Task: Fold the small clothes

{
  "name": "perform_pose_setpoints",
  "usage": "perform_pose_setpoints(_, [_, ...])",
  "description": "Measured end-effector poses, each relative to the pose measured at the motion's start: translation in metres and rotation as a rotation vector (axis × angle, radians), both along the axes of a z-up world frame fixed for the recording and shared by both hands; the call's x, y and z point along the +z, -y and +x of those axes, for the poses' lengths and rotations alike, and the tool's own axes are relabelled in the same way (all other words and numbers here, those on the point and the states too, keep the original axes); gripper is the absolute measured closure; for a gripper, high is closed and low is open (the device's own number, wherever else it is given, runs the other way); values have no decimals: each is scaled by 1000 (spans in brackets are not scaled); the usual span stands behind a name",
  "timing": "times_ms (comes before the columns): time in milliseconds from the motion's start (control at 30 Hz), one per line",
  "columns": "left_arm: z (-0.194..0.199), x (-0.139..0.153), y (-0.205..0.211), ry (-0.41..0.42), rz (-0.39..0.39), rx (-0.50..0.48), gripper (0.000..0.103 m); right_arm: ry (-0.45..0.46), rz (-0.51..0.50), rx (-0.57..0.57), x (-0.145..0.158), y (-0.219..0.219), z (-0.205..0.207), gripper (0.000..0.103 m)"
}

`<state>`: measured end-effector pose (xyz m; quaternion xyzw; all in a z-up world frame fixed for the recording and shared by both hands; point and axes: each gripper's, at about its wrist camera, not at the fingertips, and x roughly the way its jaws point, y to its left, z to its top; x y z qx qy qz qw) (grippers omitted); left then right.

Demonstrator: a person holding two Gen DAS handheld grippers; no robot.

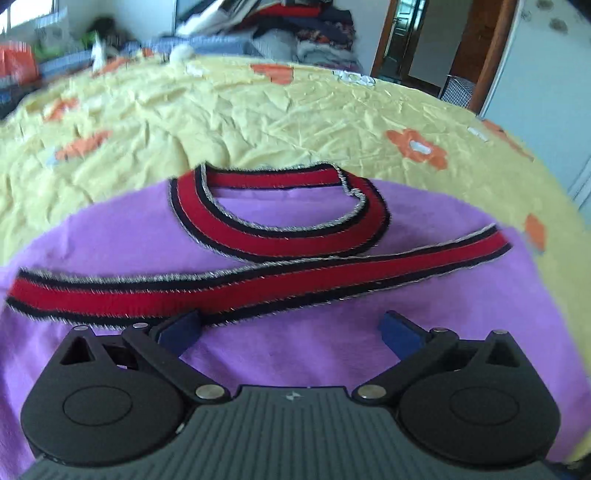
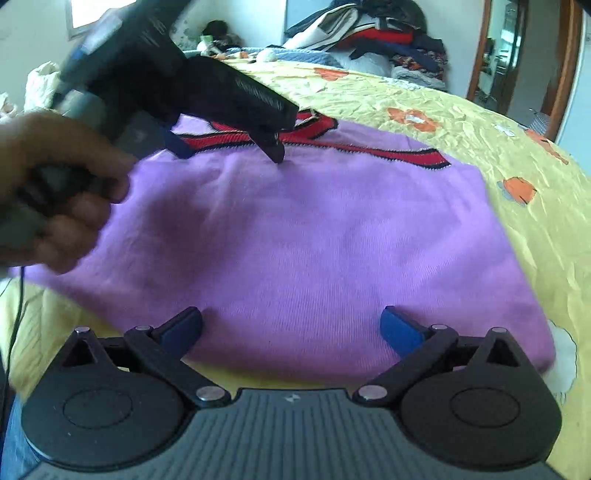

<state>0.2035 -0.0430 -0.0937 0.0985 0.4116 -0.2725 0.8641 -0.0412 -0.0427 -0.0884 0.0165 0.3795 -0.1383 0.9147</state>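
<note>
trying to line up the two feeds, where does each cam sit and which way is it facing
Left wrist: on the left gripper, angled down at the purple garment's red striped collar; only its own open fingers show.
Right wrist: on the right gripper, over the garment's near edge; a hand holding the left gripper shows.
Shared: garment, yellow bedspread.

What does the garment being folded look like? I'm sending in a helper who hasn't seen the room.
On the yellow flowered bedspread lies a purple top, spread flat between both open grippers. Its red collar, edged in black, sets it apart from the dark clothes pile behind.
</note>
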Motion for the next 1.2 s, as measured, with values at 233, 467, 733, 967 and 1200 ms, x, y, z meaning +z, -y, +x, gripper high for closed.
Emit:
perform_pose_setpoints(233, [-2, 9, -7, 14, -4, 42, 0, 53, 7, -72, 41, 44, 32, 0])
perform_pose_setpoints(467, [-19, 25, -46, 49, 21, 122, 0, 36, 107, -118, 51, 101, 107, 0])
perform_pose_setpoints(733, [-20, 6, -85, 17, 63, 184, 0, -21, 12, -77, 22, 99, 157, 0])
perform_pose_setpoints(967, [-36, 8, -101, 29, 55, 168, 0, -17, 37, -114, 39, 101, 147, 0])
perform_pose_setpoints(1200, [-91, -5, -153, 0, 53, 141, 0, 0, 25, -61, 29, 67, 39, 0])
